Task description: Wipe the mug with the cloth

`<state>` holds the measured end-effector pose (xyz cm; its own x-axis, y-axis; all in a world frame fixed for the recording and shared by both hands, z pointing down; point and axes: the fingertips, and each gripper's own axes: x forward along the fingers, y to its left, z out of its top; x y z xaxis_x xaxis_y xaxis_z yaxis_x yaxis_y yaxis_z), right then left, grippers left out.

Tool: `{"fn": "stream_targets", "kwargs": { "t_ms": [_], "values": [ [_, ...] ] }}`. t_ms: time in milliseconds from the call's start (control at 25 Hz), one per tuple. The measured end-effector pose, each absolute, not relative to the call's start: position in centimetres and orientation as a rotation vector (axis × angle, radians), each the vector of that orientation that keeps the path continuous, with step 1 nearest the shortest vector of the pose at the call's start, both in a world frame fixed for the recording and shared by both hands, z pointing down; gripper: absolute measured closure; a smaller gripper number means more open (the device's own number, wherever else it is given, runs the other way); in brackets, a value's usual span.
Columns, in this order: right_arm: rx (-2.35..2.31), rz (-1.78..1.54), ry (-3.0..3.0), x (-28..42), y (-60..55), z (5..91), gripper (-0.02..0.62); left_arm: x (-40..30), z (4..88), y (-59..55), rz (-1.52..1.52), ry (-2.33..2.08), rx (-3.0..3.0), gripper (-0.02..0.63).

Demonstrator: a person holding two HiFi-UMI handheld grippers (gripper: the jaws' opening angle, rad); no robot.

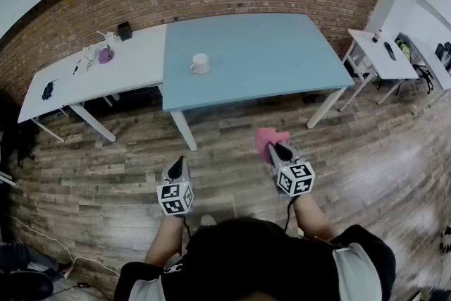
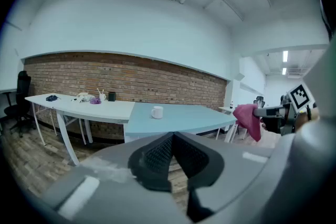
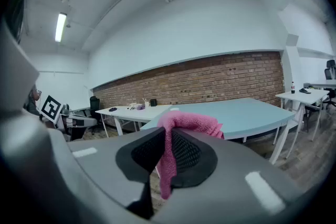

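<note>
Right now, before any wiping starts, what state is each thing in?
mug, upright on the blue table, untouched
cloth, clamped at one part, the rest draped loose
left tool, shut, empty
right tool, shut on the cloth

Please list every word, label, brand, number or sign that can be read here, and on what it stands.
No text can be read.
Cubes on the left gripper and right gripper: black-and-white square patterns, no letters.
Mug: no print visible.
Small items on the white table: too small to read.
</note>
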<state>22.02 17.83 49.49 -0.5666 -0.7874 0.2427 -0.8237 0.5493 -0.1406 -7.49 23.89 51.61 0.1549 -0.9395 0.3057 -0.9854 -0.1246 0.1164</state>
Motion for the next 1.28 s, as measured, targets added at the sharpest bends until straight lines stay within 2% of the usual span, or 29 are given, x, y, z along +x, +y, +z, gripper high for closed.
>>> {"fn": "stream_targets", "kwargs": {
  "t_ms": [720,1280],
  "values": [
    [1.469,0.323,-2.671,20.7,18.1,47.7,0.552,-8.4,51.2,23.0,0.224,-1.827,2.176,0.598],
    [1.506,0.274,-2.618,13.9,18.6,47.7,0.552,-15.2,52.3,22.6,0.18,-1.783,2.201,0.598]
  ]
}}
